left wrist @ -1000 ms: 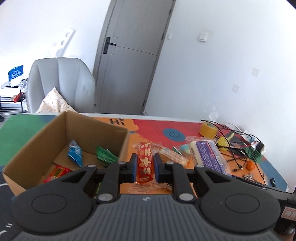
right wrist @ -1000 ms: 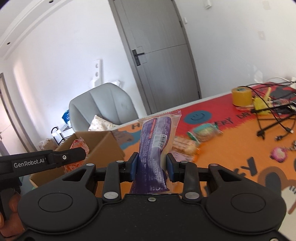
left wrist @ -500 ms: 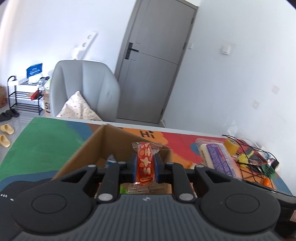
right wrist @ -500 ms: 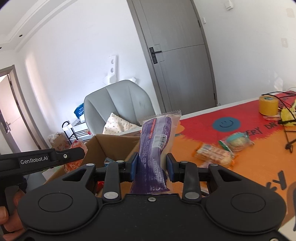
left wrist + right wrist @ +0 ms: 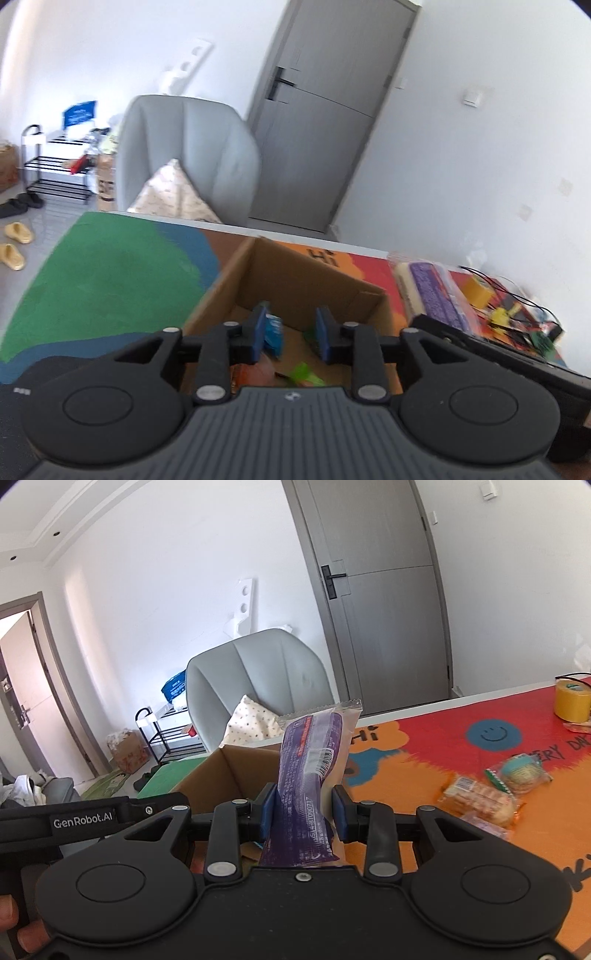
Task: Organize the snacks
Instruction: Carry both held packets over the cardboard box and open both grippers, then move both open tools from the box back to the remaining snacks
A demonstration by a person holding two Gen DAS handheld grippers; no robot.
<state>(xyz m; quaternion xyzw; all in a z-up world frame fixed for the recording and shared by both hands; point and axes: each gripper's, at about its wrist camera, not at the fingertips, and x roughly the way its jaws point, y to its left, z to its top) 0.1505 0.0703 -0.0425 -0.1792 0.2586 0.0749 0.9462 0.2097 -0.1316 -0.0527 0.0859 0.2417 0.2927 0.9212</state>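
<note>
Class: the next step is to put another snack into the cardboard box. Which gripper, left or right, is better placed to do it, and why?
Right. The right gripper is shut on the purple snack pack close beside the cardboard box. The left gripper hangs open and empty above the box.

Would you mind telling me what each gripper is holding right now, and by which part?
The right gripper pinches the purple snack pack by its lower half. The left gripper is open and empty above the cardboard box.
</note>
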